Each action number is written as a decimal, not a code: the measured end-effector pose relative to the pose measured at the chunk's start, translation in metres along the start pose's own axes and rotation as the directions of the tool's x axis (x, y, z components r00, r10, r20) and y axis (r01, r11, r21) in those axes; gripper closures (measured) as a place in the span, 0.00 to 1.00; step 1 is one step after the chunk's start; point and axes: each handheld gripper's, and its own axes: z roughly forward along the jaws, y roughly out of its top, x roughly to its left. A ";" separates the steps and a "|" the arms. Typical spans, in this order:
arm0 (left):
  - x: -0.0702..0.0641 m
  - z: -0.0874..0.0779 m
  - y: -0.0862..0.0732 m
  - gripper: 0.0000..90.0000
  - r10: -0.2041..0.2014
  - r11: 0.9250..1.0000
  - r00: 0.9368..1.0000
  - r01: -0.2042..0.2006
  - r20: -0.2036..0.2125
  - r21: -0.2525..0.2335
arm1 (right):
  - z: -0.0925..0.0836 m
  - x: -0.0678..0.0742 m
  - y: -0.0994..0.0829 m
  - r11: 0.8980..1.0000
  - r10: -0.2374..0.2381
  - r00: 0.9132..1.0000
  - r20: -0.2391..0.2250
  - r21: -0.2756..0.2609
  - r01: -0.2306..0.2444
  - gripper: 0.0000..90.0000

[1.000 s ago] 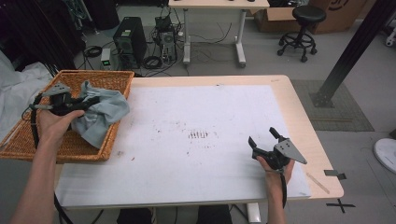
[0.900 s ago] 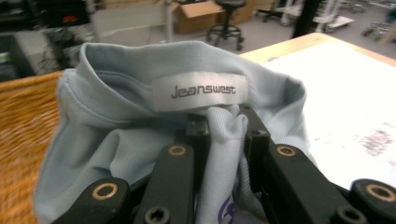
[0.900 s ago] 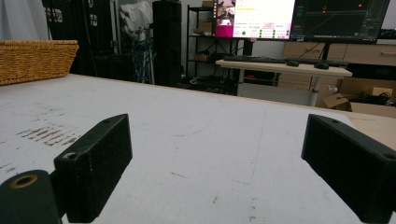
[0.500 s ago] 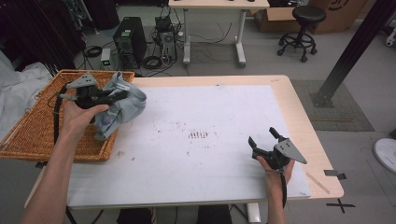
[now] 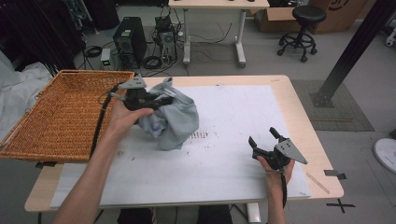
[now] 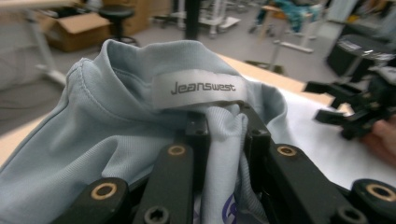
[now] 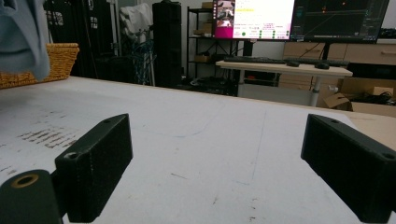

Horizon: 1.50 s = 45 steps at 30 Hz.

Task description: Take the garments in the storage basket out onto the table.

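Note:
A pale blue-grey garment [image 5: 175, 119] hangs bunched from my left gripper [image 5: 164, 99], which is shut on it above the left part of the white table mat. The left gripper view has the black jaws pinching a fold of the garment [image 6: 140, 121] just under its collar label, which reads Jeanswest. My right gripper [image 5: 262, 137] rests low at the mat's right side, open, with nothing between its pads [image 7: 95, 163]. It also appears far off in the left gripper view as the right gripper [image 6: 327, 100]. A corner of the garment [image 7: 21, 32] hangs at the right gripper view's upper left.
A wicker basket [image 5: 60, 116] stands at the table's left end, overhanging its edge. The white mat [image 5: 224, 154] carries faint dark marks near its middle. Beyond the table are another desk, a computer tower, cables, a stool and a black post.
My left hand has carried the garment out of the basket and to the right, over the mat. The right hand and its gripper have stayed still.

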 end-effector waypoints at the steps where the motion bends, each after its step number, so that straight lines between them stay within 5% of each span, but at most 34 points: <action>1: -0.008 0.019 -0.002 0.86 -0.019 1.000 0.999 0.019 0.041 0.006 | 0.000 0.000 0.000 1.000 0.001 1.000 0.000 0.001 -0.001 0.10; 3: -0.016 0.036 -0.004 0.86 -0.049 0.999 0.994 0.049 0.096 0.001 | 0.000 0.000 0.000 1.000 0.002 1.000 0.000 -0.001 -0.002 0.10; 8: -0.028 0.071 -0.010 0.86 -0.060 0.998 0.990 0.057 0.126 0.025 | 0.000 0.000 0.000 1.000 0.004 1.000 0.000 0.000 -0.004 0.10; 11: -0.027 0.107 -0.027 0.86 -0.100 0.995 0.988 0.096 0.119 0.040 | 0.000 0.000 0.000 1.000 0.007 1.000 0.001 0.000 -0.007 0.10; 14: -0.028 0.128 -0.042 0.85 -0.086 0.995 0.990 0.080 0.109 0.059 | 0.000 0.000 0.000 1.000 0.007 1.000 0.002 0.001 -0.007 0.10; 21: -0.028 0.155 -0.068 0.84 -0.056 0.992 0.995 0.047 0.077 0.119 | 0.000 0.000 0.000 1.000 0.006 1.000 0.002 0.007 -0.006 0.10; 26: -0.026 0.159 -0.076 0.77 -0.051 0.992 0.997 0.043 0.065 0.115 | 0.001 0.000 0.000 1.000 0.005 1.000 0.006 0.009 -0.005 0.09; 30: -0.029 0.163 -0.079 0.53 -0.028 0.993 0.999 0.024 0.035 0.112 | 0.001 0.000 0.000 1.000 0.006 1.000 0.009 0.011 -0.006 0.09; 31: -0.029 0.163 -0.078 0.53 -0.039 0.993 0.999 0.035 0.026 0.117 | 0.001 0.000 0.000 1.000 0.005 1.000 0.009 0.012 -0.006 0.09; 34: -0.030 0.164 -0.077 0.32 -0.086 0.989 0.996 0.083 0.022 0.121 | 0.001 0.000 0.000 1.000 0.006 1.000 0.010 0.010 -0.006 0.09; 38: -0.033 0.163 -0.074 0.23 -0.068 0.990 0.998 0.067 0.007 0.127 | 0.001 0.000 0.000 1.000 0.007 1.000 0.011 0.011 -0.007 0.08; 41: -0.034 0.154 -0.066 0.15 -0.121 0.987 0.992 0.117 0.031 0.114 | 0.001 0.000 0.000 1.000 0.007 1.000 0.009 0.010 -0.007 0.08; 45: -0.031 0.130 -0.054 0.08 -0.126 0.990 0.992 0.125 0.021 0.072 | 0.001 0.000 0.000 1.000 0.006 1.000 0.008 0.015 -0.006 0.07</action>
